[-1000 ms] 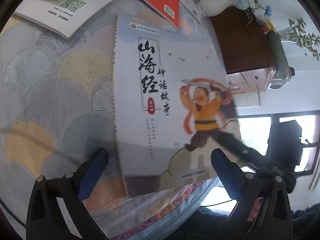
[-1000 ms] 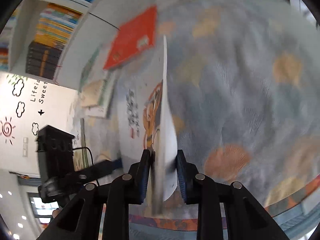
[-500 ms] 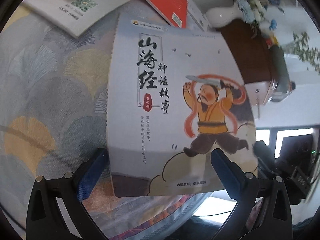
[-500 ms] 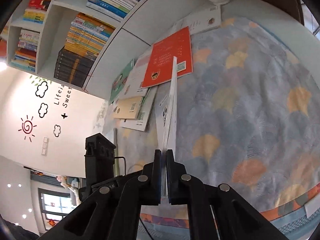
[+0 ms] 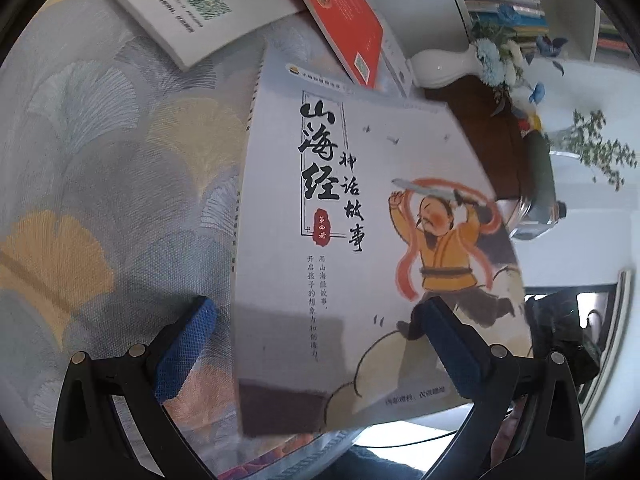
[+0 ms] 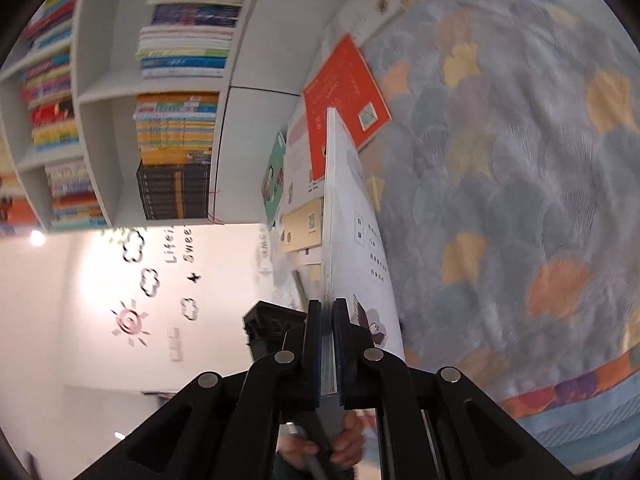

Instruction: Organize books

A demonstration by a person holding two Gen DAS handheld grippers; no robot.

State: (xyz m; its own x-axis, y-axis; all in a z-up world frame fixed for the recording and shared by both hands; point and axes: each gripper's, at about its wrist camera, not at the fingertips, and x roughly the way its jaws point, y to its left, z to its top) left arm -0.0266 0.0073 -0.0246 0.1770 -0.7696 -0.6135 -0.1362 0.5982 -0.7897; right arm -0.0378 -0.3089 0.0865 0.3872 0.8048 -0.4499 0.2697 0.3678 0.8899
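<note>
A thin white picture book with black Chinese title and a man in yellow is held tilted up off the patterned cloth. My right gripper is shut on its edge, seen edge-on in the right wrist view. My left gripper is open, its blue-padded fingers on either side of the book's lower part, not closed on it. A red book, a white book and others lie in a loose pile at the far edge of the table.
A white bookshelf packed with books stands behind the pile. A white vase with blue flowers sits on a brown cabinet to the right. The cloth-covered table extends to the right.
The right gripper closed on the book's edge and lifted it, tilting it up off the cloth. The left gripper stayed open around it.
</note>
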